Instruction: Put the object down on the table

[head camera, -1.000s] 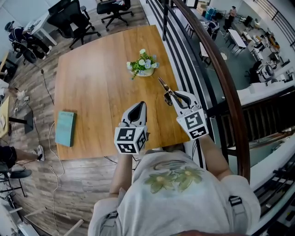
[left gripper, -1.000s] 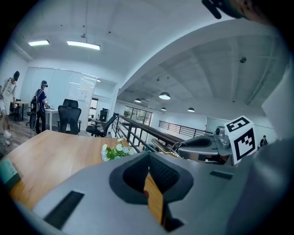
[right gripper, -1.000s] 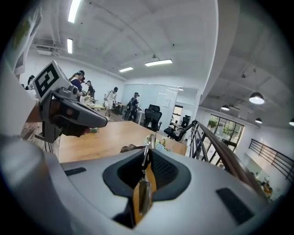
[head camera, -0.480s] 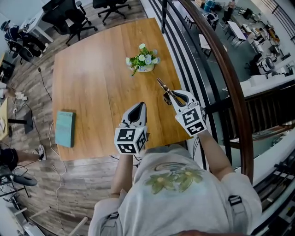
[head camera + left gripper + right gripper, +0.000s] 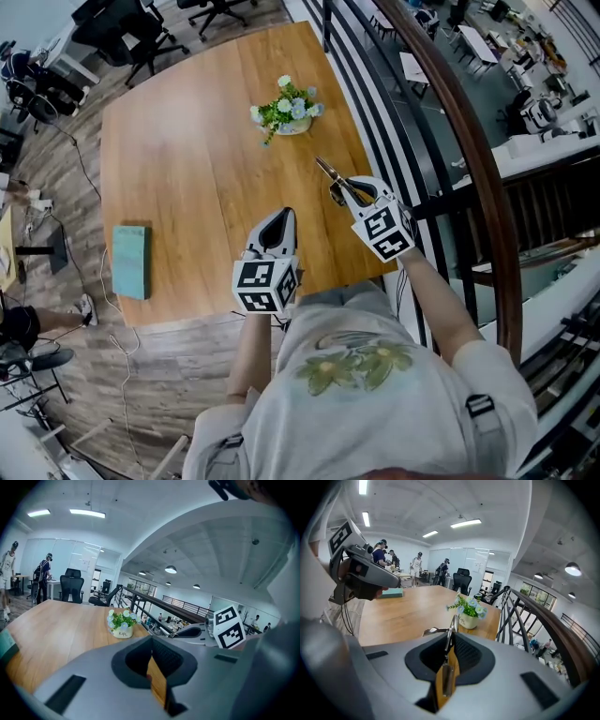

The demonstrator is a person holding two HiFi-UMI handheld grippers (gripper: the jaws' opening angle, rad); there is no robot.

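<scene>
Flowerpot (image 5: 289,111) sits ahead of right tool (image 5: 345,195), which clamps slim metal object (image 5: 328,173) over surface (image 5: 187,169); left tool (image 5: 281,216) closed, empty; teal book (image 5: 131,261) well left.

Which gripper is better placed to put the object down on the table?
Right. The right gripper is shut on the metal tool and holds it over the table, near its right edge. The left gripper is shut and empty.

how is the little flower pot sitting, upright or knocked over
Upright: the flower pot stands on its base on the table, with the flowers pointing up. Both gripper views show it level, not leaning.
</scene>
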